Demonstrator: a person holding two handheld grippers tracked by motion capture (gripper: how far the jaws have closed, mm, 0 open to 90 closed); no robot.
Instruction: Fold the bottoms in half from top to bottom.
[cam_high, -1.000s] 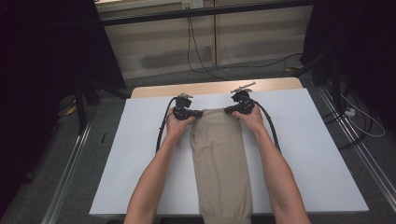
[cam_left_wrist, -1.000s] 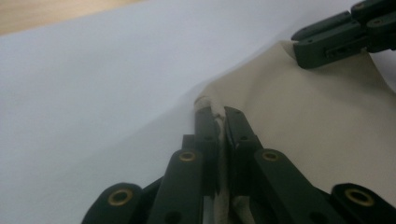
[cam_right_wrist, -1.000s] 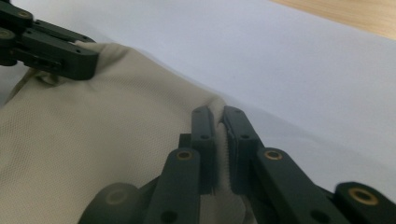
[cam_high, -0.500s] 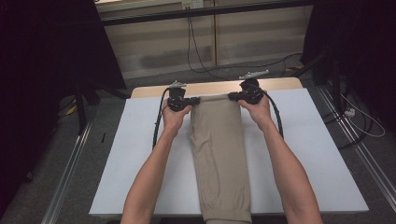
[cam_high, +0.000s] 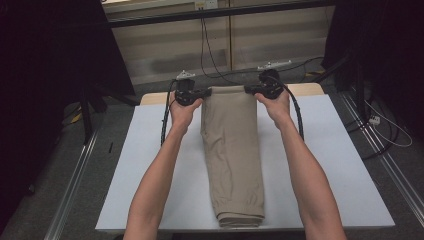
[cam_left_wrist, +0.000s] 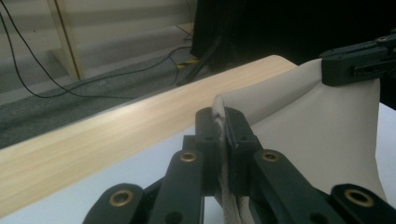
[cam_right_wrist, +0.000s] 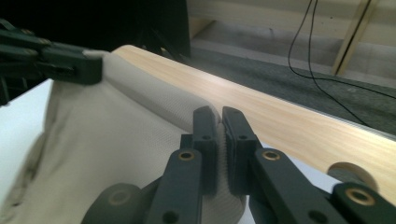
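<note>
The left gripper (cam_high: 204, 93) and right gripper (cam_high: 248, 89) each clamp a 12 o'clock corner of the folded beige fabric trousers (cam_high: 232, 150). Both sets of jaws are closed tight on cloth above the white table (cam_high: 330, 165). No writing is legible.

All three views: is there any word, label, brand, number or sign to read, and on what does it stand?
None can be read.
The beige trousers, the white table, its wooden edge, the left gripper and the right gripper bear no print.
A black-and-yellow patch on the floor is too blurred to tell.
</note>
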